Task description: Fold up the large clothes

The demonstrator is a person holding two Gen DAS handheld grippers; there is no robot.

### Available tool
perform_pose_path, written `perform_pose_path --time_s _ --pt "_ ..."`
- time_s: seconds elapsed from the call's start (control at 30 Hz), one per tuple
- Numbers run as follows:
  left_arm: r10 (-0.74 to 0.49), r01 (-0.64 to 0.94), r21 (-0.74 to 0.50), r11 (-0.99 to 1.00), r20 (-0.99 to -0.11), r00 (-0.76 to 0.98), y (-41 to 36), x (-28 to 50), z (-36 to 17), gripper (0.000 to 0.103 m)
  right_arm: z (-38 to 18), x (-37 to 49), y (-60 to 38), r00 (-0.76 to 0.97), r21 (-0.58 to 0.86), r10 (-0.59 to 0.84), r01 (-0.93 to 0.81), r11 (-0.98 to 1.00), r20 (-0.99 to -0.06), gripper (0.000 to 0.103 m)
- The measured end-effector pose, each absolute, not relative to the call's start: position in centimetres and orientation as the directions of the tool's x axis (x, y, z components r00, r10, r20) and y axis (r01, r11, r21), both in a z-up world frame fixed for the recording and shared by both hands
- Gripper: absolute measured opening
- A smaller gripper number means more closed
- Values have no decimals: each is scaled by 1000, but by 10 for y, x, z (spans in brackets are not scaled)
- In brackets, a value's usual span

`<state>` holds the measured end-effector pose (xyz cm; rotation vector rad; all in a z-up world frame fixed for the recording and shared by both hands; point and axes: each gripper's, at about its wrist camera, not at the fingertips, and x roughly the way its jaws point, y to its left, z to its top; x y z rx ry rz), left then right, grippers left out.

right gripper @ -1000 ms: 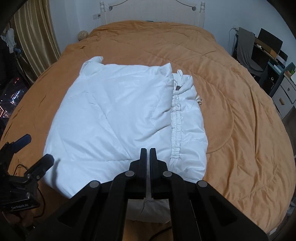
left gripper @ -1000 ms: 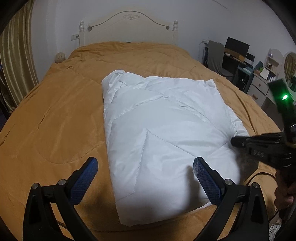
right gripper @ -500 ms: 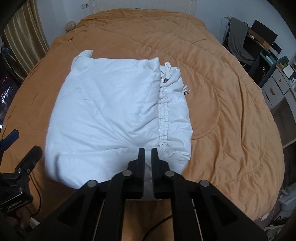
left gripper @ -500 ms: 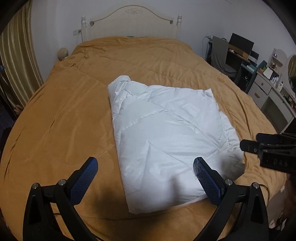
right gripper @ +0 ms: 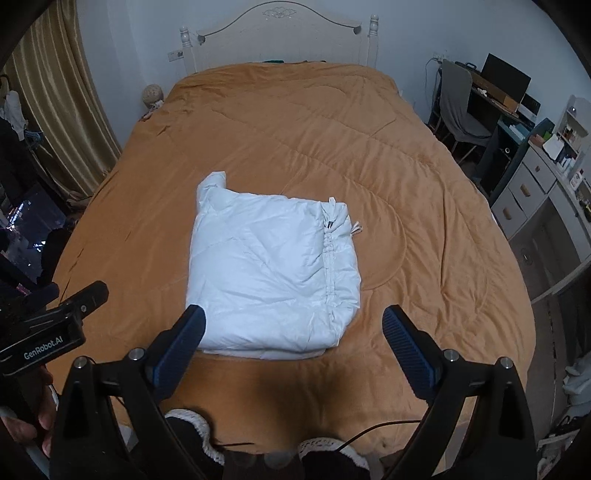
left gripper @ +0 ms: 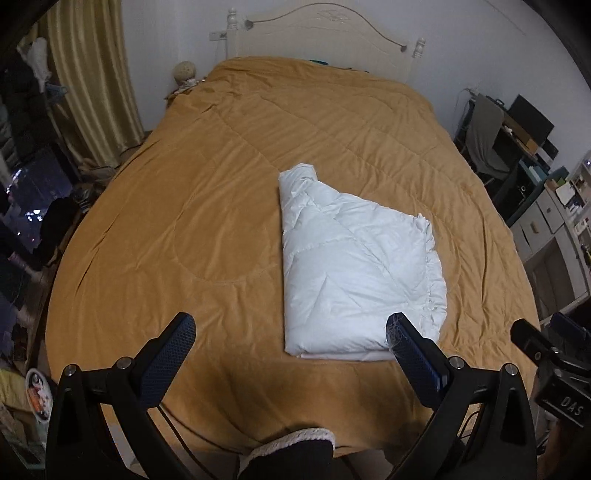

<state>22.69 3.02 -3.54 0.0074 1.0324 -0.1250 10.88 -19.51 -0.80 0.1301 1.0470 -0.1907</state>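
Observation:
A white puffy garment (left gripper: 354, 269) lies folded into a thick, roughly square bundle on the orange bedspread (left gripper: 221, 206). It also shows in the right wrist view (right gripper: 269, 273), with a gathered drawstring edge along its right side. My left gripper (left gripper: 291, 336) is open and empty, held back above the foot of the bed, apart from the bundle. My right gripper (right gripper: 293, 325) is open and empty too, also pulled back over the foot of the bed. Each gripper shows at the edge of the other's view.
A white headboard (right gripper: 280, 33) stands at the far end. Gold curtains (left gripper: 96, 81) hang on the left. A desk, a chair (right gripper: 461, 110) and white drawers (right gripper: 535, 192) line the right side. Clutter lies on the floor at the left.
Both grippers have drawn back and up from the bundle toward the foot of the bed. The right gripper, shut before, has opened. The bundle lies still.

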Motion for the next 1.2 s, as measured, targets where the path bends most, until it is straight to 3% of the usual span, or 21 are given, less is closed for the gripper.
perform_pose_path --time_s 0.1,0.33,0.57,1.07,1.2 --pt "-33 84 17 996 -830 557 25 198 -23 103 -8 89 -191 457 1 -115 245 969 -882 97" --pt "-90 119 -24 993 -809 582 16 179 -19 103 -18 71 -180 477 -34 -157 256 966 -865 97" --pt "-113 107 -67 992 -846 521 20 192 -32 103 -39 77 -184 419 1 -113 264 965 -901 97" --pt "-40 124 23 992 -874 485 13 207 -52 103 -46 82 -176 413 -28 -133 252 967 -901 97" --pt "-58 111 -7 994 -883 465 19 210 -56 103 -46 83 -178 415 -19 -129 259 966 -901 97"
